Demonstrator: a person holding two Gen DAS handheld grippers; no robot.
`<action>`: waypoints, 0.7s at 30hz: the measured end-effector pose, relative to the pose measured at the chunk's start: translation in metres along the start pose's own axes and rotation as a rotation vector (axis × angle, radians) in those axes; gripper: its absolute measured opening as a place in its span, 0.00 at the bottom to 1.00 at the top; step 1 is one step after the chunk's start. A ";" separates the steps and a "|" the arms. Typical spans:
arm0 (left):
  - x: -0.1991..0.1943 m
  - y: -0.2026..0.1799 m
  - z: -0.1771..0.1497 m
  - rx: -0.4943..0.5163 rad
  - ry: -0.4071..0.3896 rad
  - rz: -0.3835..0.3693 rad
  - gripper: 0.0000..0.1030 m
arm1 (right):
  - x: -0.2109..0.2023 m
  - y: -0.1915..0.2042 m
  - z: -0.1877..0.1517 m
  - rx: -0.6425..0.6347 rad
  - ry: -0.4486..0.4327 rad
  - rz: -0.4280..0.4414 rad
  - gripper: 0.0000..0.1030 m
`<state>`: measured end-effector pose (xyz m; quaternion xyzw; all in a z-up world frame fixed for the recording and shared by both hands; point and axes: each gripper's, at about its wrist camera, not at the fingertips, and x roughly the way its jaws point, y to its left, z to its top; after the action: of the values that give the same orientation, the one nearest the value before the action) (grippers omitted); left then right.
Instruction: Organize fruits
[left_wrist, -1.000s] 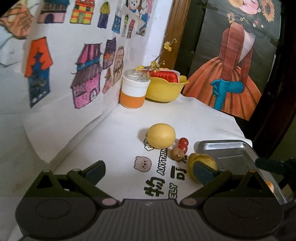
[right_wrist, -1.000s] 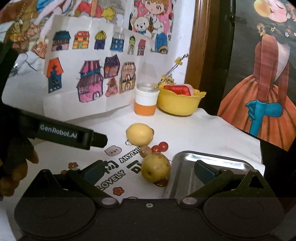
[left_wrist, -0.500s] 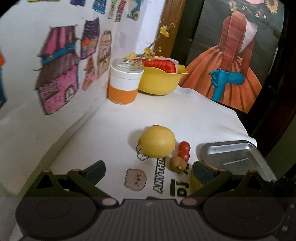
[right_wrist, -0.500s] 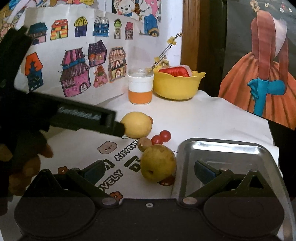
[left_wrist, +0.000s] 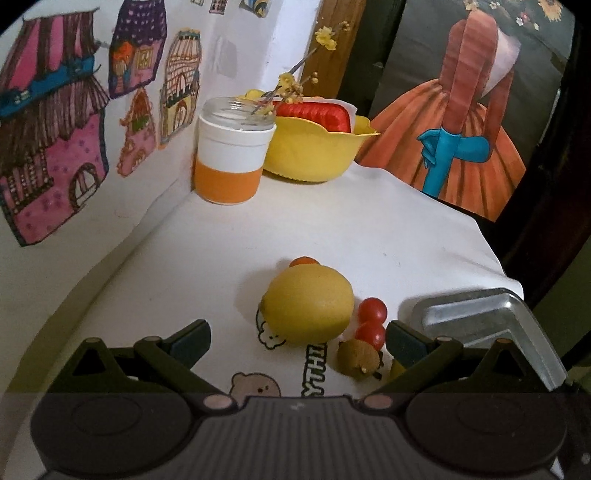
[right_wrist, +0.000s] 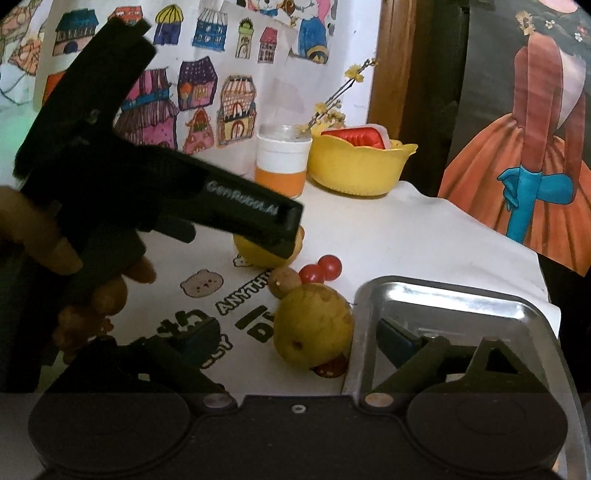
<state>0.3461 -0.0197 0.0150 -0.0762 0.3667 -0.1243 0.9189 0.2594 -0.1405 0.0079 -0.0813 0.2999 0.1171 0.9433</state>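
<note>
Left claw (left_wrist: 297, 341) wide open just before lemon (left_wrist: 308, 304), nr tomatoes (left_wrist: 371, 321).

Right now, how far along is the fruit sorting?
Nothing looks done: the metal tray shows no fruit in the part that is visible. In hand: the left gripper is open, lined up on the lemon; the right gripper is open around the pear, not shut. Left to move: lemon, pear, two cherry tomatoes and the small brown fruit, all on the cloth.
</note>
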 end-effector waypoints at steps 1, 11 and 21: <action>0.001 0.000 0.001 -0.005 -0.001 0.000 0.99 | 0.001 0.000 0.000 -0.001 0.000 0.002 0.86; 0.017 -0.005 0.008 -0.016 0.002 -0.002 0.96 | 0.007 -0.005 0.003 0.018 0.029 0.024 0.85; 0.033 -0.008 0.011 -0.010 0.039 0.012 0.80 | 0.015 -0.009 0.006 0.037 0.047 0.036 0.79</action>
<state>0.3751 -0.0366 0.0028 -0.0764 0.3855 -0.1184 0.9119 0.2771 -0.1455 0.0045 -0.0612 0.3255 0.1263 0.9351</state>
